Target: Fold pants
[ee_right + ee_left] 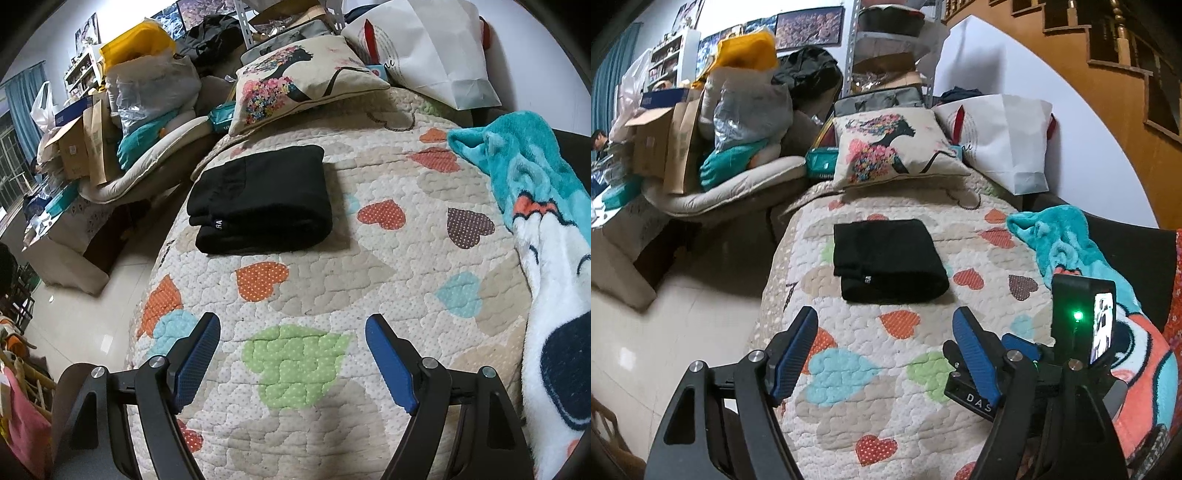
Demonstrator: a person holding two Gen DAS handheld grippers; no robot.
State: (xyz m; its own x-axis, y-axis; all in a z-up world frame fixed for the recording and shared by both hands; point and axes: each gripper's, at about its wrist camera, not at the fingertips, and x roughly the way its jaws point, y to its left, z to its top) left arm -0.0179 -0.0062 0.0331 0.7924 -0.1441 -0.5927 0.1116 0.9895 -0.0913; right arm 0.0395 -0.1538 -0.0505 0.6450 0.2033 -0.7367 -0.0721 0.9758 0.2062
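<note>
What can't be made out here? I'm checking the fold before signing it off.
- Black pants: inner layers and underside hidden by the top fold, both views.
- White tag: lettering cut off by the fold, right wrist view; too small in the left.
- Quilt: near edge hidden behind both grippers.

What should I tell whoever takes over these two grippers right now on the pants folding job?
Left gripper: open, empty, above the heart-patterned quilt.
Right gripper: open, empty, above the same quilt.
Black pants: lying folded into a compact stack on the quilt, in front of the printed pillow; neither gripper touches them.
Done: the folding looks finished.
Left: probably nothing, perhaps squaring the edges.
</note>
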